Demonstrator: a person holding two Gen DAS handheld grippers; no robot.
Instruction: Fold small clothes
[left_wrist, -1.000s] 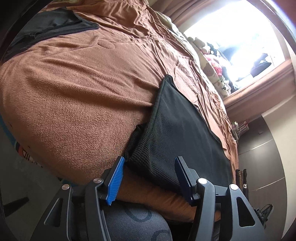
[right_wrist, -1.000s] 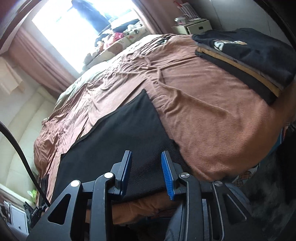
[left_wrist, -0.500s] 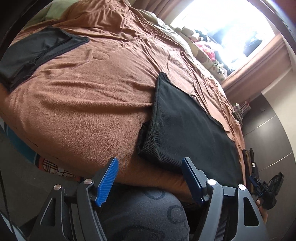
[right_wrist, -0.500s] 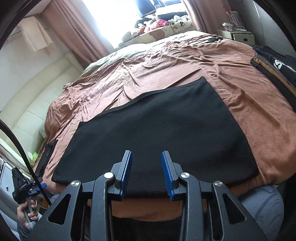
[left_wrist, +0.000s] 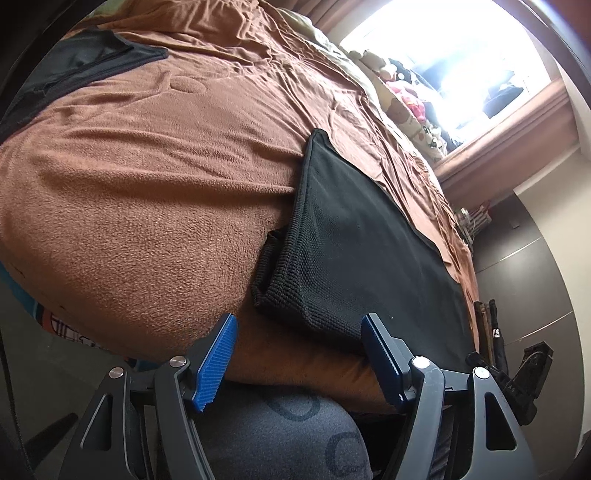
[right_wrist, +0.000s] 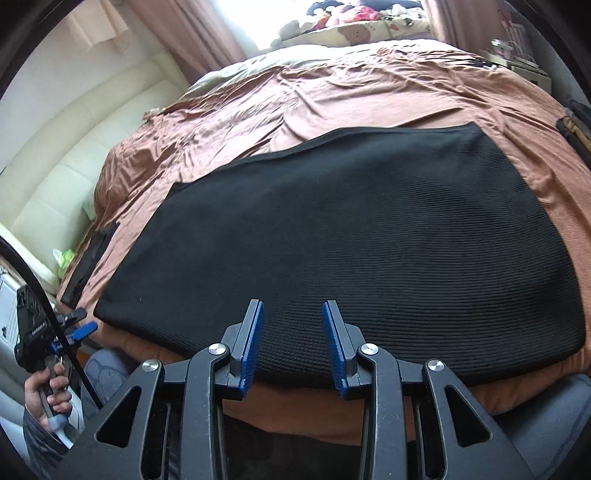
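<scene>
left view: the left gripper is closing its jaws with nothing between them; the black cloth lies on the blanket just ahead of the right-hand jaw; right view: the right gripper is parted, empty; cloth spread flat just ahead of both jaws.

Black ribbed garment (brown blanket beneath).
</scene>
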